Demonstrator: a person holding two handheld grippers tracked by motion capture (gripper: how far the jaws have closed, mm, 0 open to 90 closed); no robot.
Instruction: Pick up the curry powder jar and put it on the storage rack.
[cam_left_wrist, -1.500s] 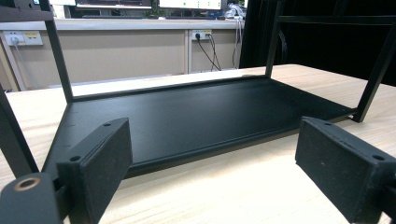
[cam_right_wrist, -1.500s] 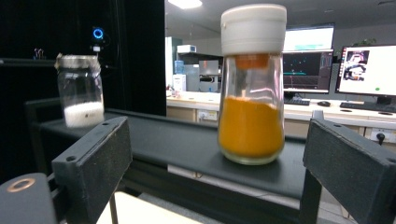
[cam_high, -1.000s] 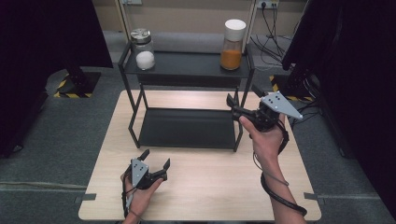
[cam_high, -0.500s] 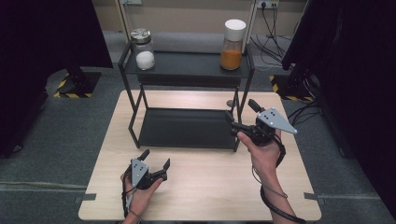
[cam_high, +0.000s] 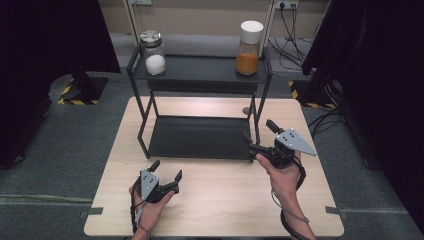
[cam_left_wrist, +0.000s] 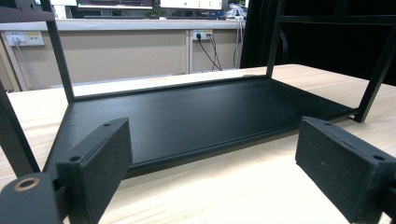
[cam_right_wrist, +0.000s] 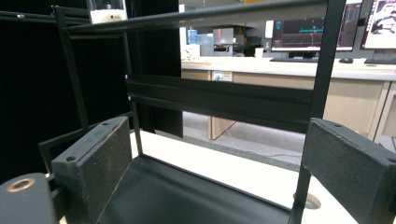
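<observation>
A black two-shelf metal rack (cam_high: 199, 71) stands at the back middle of the wooden table (cam_high: 220, 200). On its top shelf are a glass jar of white powder (cam_high: 154, 54) at the left and a white-lidded jar of orange contents (cam_high: 248, 42) at the right. My left gripper (cam_high: 167, 169) rests low near the table's front left, open and holding nothing, facing the rack's lower shelf (cam_left_wrist: 196, 112). My right gripper (cam_high: 258, 133) is held by the rack's front right leg (cam_right_wrist: 322, 70), open and holding nothing. The white jar (cam_right_wrist: 107, 11) shows at the top of the right gripper view.
The lower shelf (cam_high: 195, 137) of the rack has nothing on it. A small round hole (cam_high: 246, 110) lies in the tabletop behind the rack's right side. Cables and dark curtains flank the table on the grey floor.
My right gripper has come down and toward the near side, now level with the rack's lower front corner. The left gripper has stayed put.
</observation>
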